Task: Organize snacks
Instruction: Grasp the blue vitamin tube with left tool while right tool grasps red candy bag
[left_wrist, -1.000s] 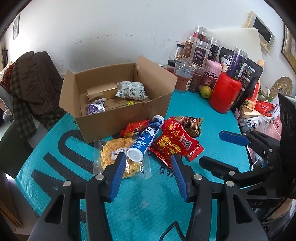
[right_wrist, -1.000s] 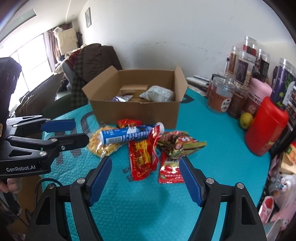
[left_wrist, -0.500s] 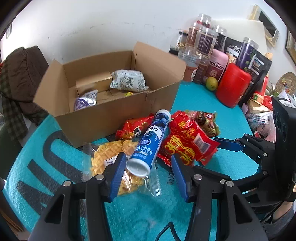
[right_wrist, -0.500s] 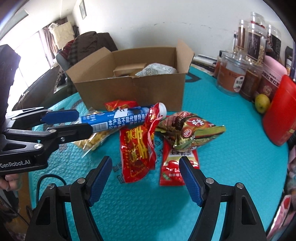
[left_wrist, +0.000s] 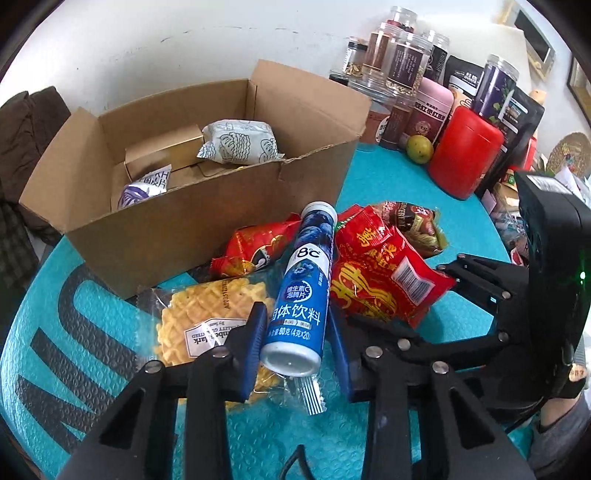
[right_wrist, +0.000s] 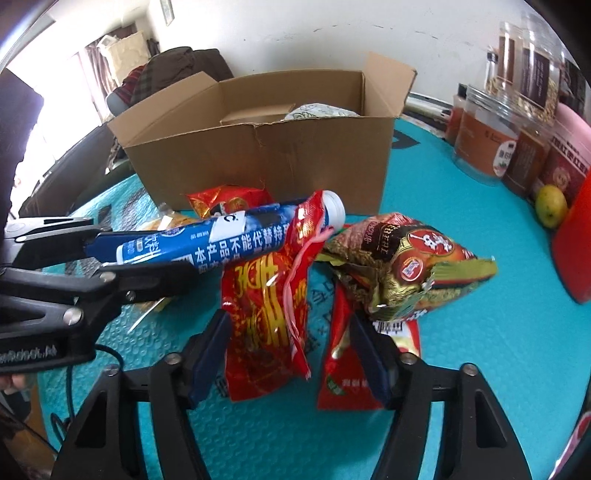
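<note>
Progress: early to middle, judging by the layout; the cardboard box (left_wrist: 207, 225) at the surface's far edge already holds a small brown carton (left_wrist: 162, 153), a white printed packet (left_wrist: 240, 142) and a purple-and-white packet (left_wrist: 144, 186), while five items lie loose in front of it.
Left to do: the blue tube (left_wrist: 301, 291), the waffle bag (left_wrist: 207, 321), the small red packet (left_wrist: 255, 247), the big red packet (right_wrist: 266, 310), the brown-green bag (right_wrist: 402, 262) and a flat red sachet (right_wrist: 347, 362) beneath it are all outside the box.
Left claw (left_wrist: 295, 339): its jaws have just been closing and now clamp the blue tube near its base end.
Right claw (right_wrist: 291, 354): its jaws have just been closing around the big red packet and the sachet; the pads do not yet press either, so it holds nothing.
Blue tube: a rigid cylinder with a white cap, lying across the waffle bag and against the big red packet, cap toward the box.
Teal surface (left_wrist: 388, 184): a bubble-textured mat with dark lettering.
Right edge: jars, a red canister (left_wrist: 465, 151) and a lemon (left_wrist: 419, 147), apparently not part of the sorting.
</note>
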